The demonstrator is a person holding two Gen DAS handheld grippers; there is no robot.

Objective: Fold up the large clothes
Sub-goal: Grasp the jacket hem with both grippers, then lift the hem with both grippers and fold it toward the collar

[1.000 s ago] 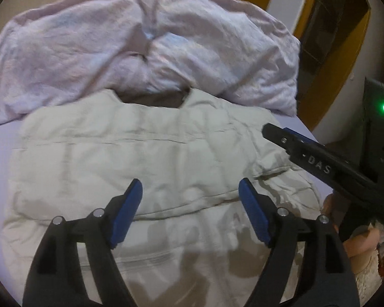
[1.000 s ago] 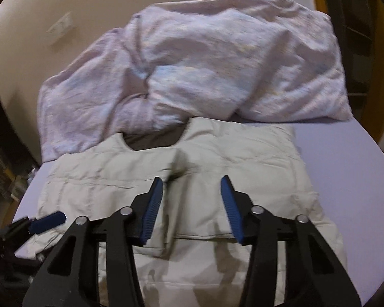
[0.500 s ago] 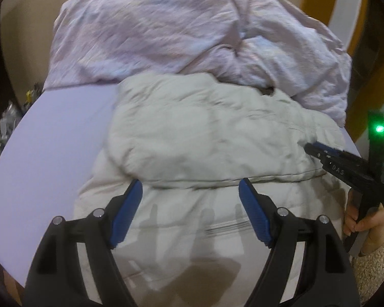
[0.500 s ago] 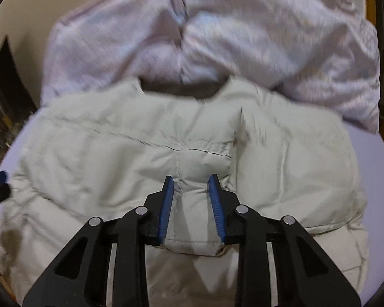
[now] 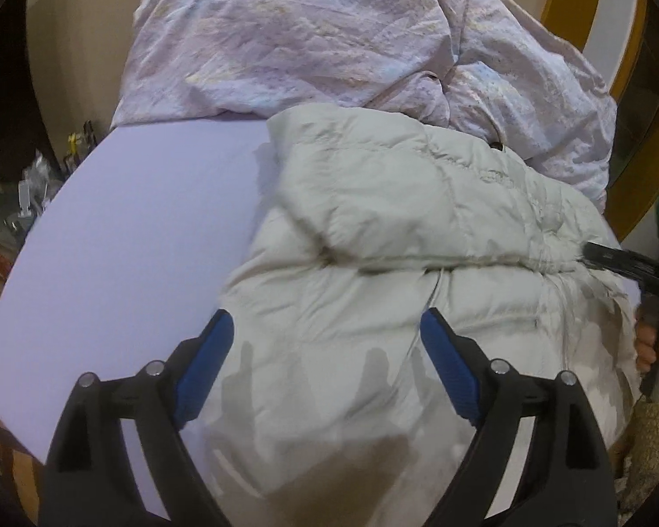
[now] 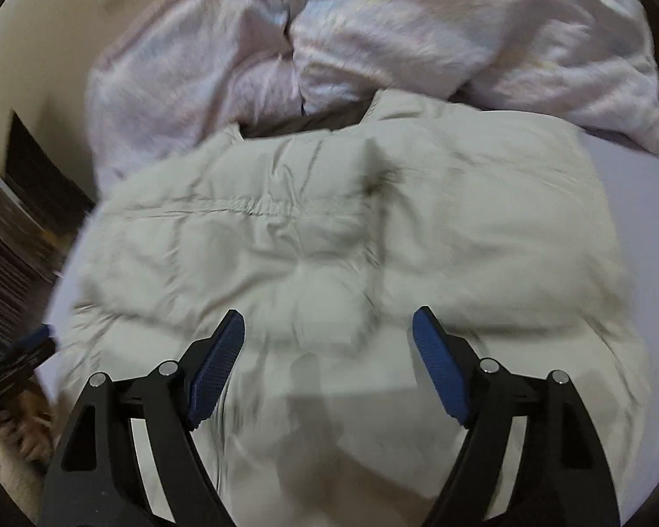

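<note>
A cream padded jacket [image 5: 400, 237] lies on the lavender bed sheet [image 5: 145, 228], its sleeves folded in over the body; it also shows in the right wrist view [image 6: 329, 228]. My left gripper [image 5: 327, 342] is open and empty, just above the jacket's near left part. My right gripper [image 6: 327, 342] is open and empty over the jacket's lower middle; in the left wrist view it shows at the right edge [image 5: 602, 257], at the jacket's side. The right wrist view is blurred.
A crumpled pale pink duvet [image 5: 329, 39] is heaped behind the jacket, also in the right wrist view [image 6: 417, 30]. The beige wall [image 5: 79, 35] stands beyond it. The bed's left edge [image 5: 22, 254] drops to a cluttered floor.
My right gripper pinched a fold of the jacket half a second ago and has opened wide, letting it go. My left gripper has swung left along the jacket, staying open.
</note>
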